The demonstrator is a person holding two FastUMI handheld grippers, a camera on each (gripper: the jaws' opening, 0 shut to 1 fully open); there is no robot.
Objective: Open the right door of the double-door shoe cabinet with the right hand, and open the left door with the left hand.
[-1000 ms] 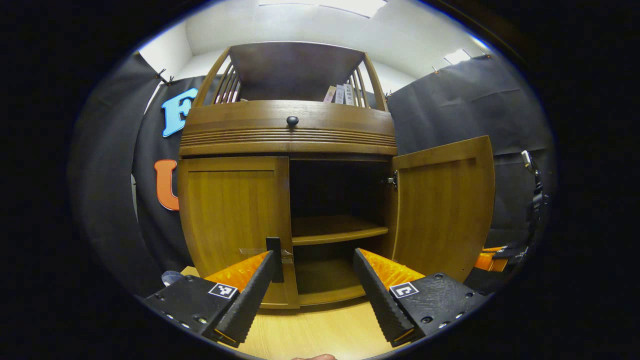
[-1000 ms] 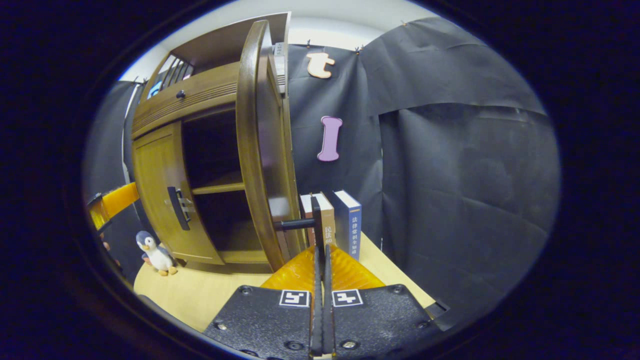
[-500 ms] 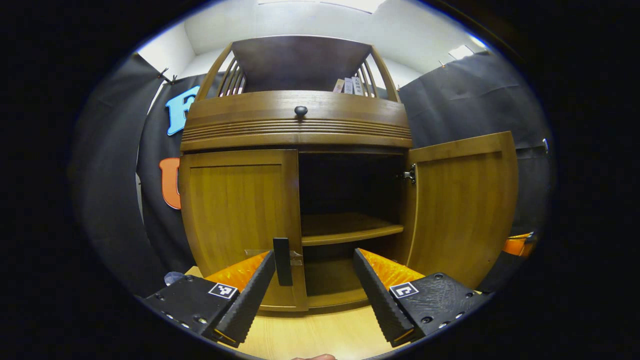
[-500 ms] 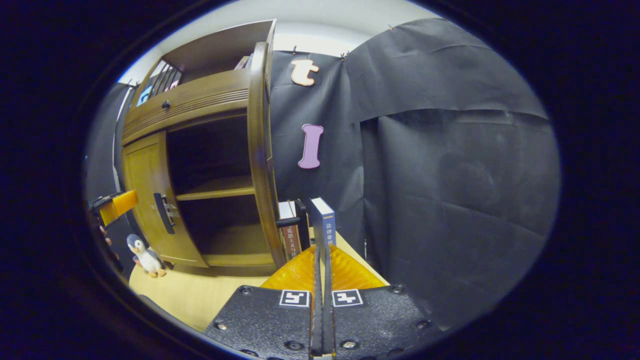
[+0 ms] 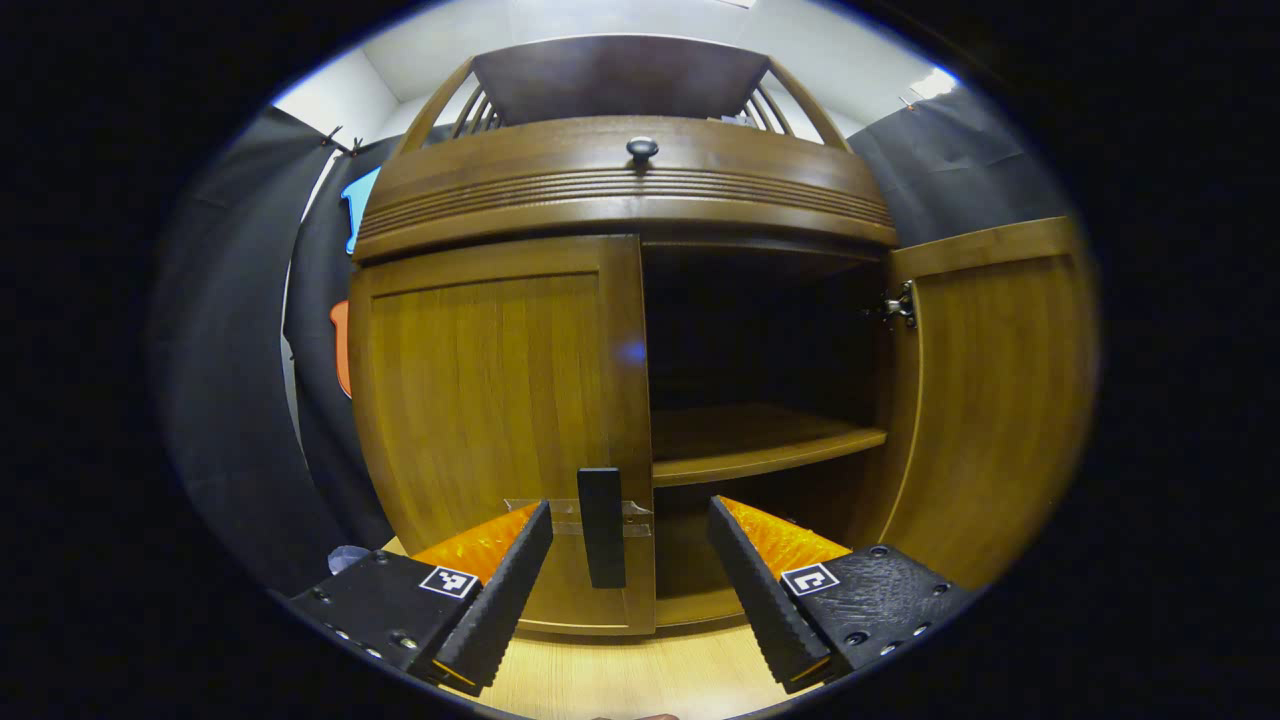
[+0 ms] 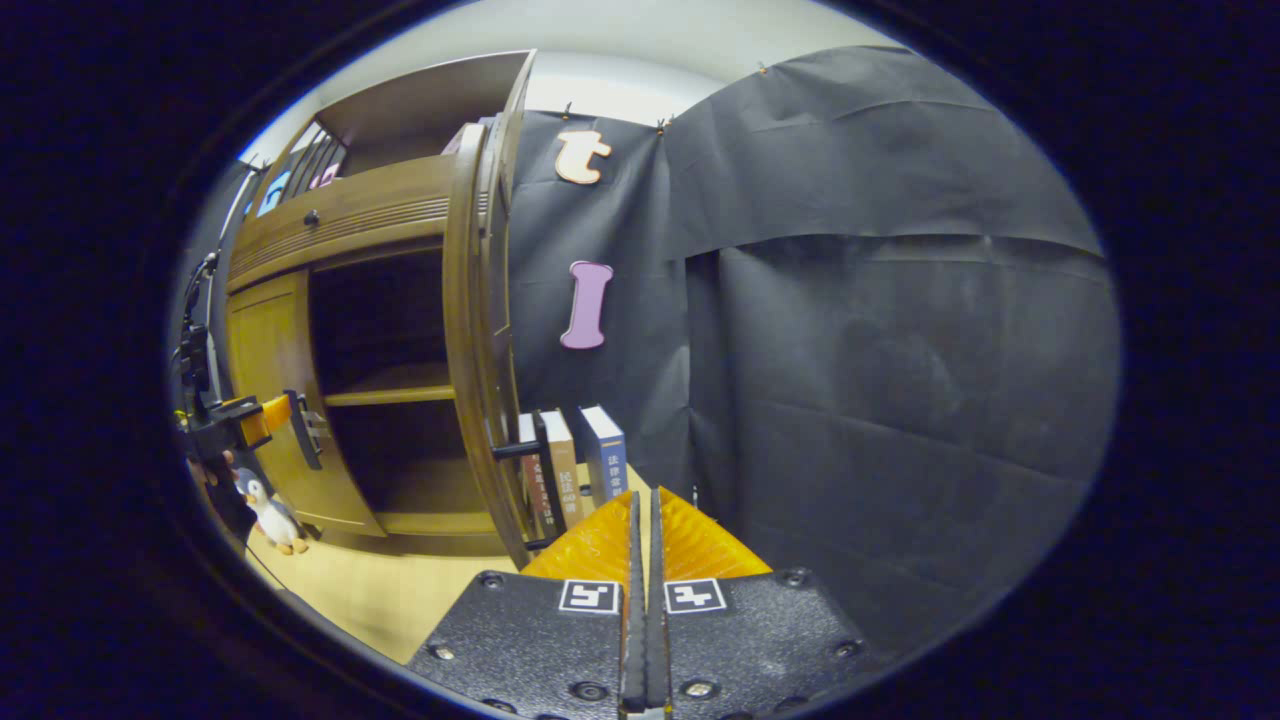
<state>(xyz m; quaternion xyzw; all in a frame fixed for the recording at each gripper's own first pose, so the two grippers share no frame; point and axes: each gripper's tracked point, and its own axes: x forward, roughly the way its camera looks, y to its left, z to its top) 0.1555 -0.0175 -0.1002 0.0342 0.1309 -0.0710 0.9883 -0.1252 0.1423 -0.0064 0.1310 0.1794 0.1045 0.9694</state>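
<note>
The left door (image 5: 500, 420) was shut, its handle (image 5: 601, 527) between the left gripper (image 5: 628, 560)'s spread fingers, untouched. A clench off the handle would slip when pulled. The right door (image 6: 470, 350) stood wide beside it; the right gripper (image 6: 645, 530), fingers clenched on nothing, sat near that door.

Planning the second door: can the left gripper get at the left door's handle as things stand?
Probably yes. The left gripper is open, and the handle on the closed left door stands between its fingers with nothing in front of it.
</note>
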